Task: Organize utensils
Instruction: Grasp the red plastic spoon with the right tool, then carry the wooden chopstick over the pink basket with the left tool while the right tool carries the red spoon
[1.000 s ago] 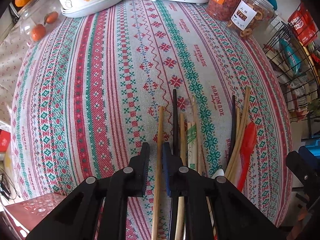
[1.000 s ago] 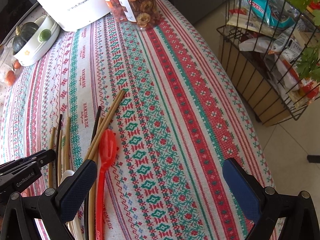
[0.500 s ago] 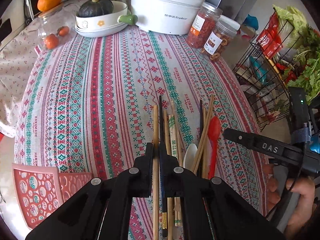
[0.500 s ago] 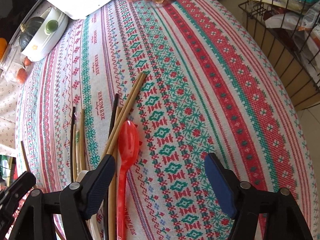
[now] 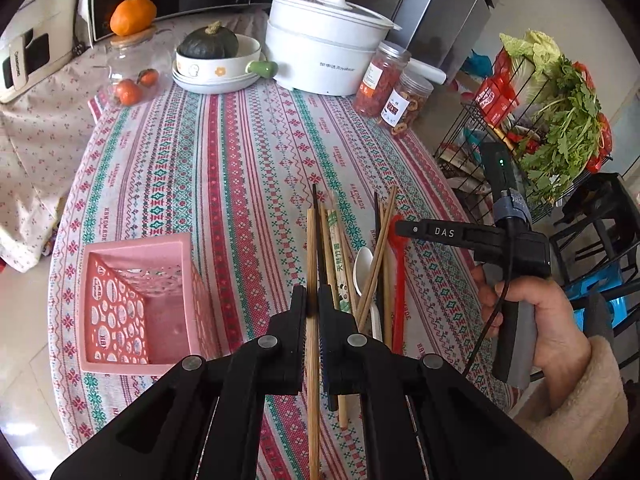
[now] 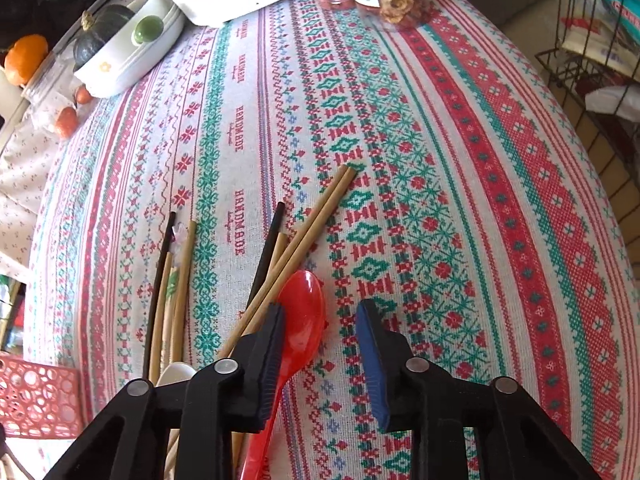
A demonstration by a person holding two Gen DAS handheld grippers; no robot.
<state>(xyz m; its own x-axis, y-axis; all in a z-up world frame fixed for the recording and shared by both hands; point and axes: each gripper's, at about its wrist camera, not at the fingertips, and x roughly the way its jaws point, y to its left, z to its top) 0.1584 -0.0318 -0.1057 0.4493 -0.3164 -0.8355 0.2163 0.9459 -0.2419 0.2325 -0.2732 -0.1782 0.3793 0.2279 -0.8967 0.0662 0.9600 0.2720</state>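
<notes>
My left gripper (image 5: 312, 300) is shut on a light wooden chopstick (image 5: 311, 248) and holds it above the striped tablecloth. To its left stands a pink perforated basket (image 5: 136, 248). Several more chopsticks (image 6: 316, 216), a white spoon (image 5: 364, 264) and a red plastic spoon (image 6: 302, 292) lie in a loose bunch on the cloth. My right gripper (image 6: 320, 312) is down over the red spoon and its jaws are closing. The spoon's bowl lies between them against the left finger; the blue right pad (image 6: 370, 344) still stands apart.
At the table's far end stand a white cooker pot (image 5: 320, 60), two snack jars (image 5: 400, 92), a bowl with a dark squash (image 5: 216, 60) and a glass jar (image 5: 136, 68). A wire rack of greens (image 5: 540, 120) stands off the right edge. A hand (image 5: 540, 320) holds the right gripper.
My left gripper shut on the wooden chopstick and rose back with it; the pink basket came into view. My right gripper sank over the red spoon and its jaws narrowed.
</notes>
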